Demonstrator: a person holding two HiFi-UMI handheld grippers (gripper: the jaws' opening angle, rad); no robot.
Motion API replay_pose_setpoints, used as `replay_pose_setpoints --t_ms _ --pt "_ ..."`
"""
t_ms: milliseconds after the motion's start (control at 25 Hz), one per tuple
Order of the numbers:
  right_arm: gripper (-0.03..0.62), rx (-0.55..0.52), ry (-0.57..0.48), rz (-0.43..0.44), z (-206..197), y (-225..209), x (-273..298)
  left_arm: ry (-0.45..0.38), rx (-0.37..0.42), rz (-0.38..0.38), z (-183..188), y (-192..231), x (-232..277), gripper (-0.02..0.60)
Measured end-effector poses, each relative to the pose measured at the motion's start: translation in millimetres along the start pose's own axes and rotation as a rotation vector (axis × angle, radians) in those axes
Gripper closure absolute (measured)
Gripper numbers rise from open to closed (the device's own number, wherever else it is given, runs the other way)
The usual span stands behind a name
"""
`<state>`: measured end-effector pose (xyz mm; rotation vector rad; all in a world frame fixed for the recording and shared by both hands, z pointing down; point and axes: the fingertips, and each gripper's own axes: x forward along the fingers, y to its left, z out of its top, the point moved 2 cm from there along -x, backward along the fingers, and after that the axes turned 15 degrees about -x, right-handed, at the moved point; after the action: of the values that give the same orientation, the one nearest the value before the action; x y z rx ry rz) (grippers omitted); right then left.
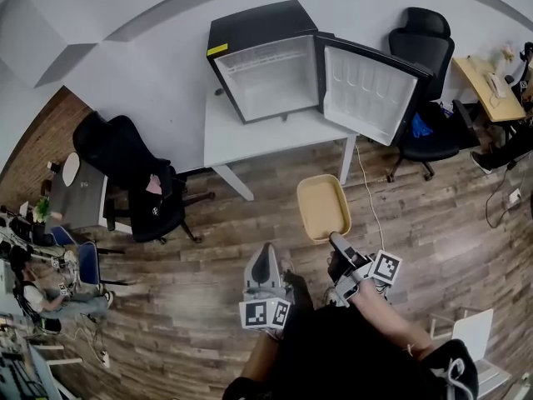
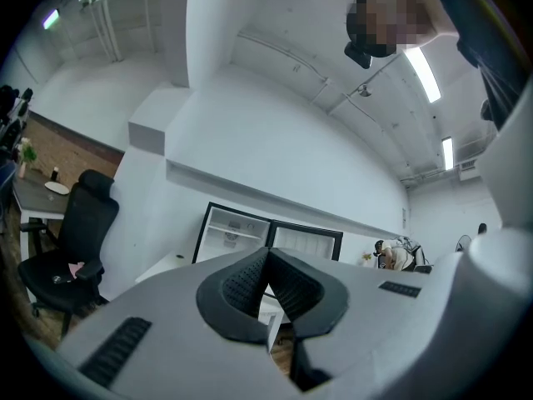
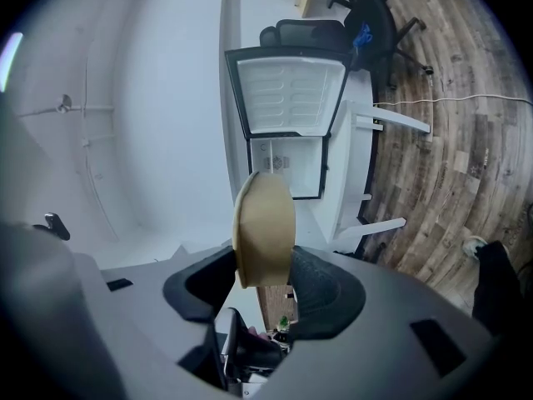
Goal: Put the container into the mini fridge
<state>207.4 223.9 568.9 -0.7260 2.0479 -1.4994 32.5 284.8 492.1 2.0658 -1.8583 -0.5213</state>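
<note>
A tan, shallow container [image 1: 323, 207] hangs over the wooden floor in front of the table, and my right gripper [image 1: 337, 242] is shut on its near rim. In the right gripper view the container [image 3: 265, 227] stands on edge between the dark pads [image 3: 321, 283]. The black mini fridge [image 1: 266, 77] stands on the white table [image 1: 250, 136] with its door [image 1: 366, 94] swung open to the right. Its white inside looks empty. My left gripper [image 1: 266, 257] is low at the left, shut with nothing in it. Its pads [image 2: 241, 288] meet at the tips.
A black office chair [image 1: 133, 182] stands left of the table, and another [image 1: 425, 48] is behind the open door. A wooden desk [image 1: 483, 86] is at the far right. A white cable [image 1: 371, 198] trails across the floor. A seated person [image 1: 37, 298] is at the far left.
</note>
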Motion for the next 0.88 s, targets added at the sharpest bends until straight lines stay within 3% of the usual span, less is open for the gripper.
replay_pose_setpoints --t_ms 280,600,760,880 --pt "0.373 -0.009 -0.022 -0.007 20.4 -10.2 69.3 0.000 -0.026 -0.014 9.8 46.1 64.9 0.560" --pt "0.373 -0.025 -0.082 -0.044 39.6 -17.1 178.0 0.024 -0.041 -0.092 49.3 114.3 160.7 0.558" --pt "0.373 -0.026 -0.127 -0.054 48.3 -19.3 220.2 0.040 -0.083 -0.087 60.7 156.5 193.0 0.558" --pt "0.373 -0.019 -0.152 -0.060 55.7 -23.9 253.0 0.046 -0.057 -0.099 70.7 178.6 219.4 0.558"
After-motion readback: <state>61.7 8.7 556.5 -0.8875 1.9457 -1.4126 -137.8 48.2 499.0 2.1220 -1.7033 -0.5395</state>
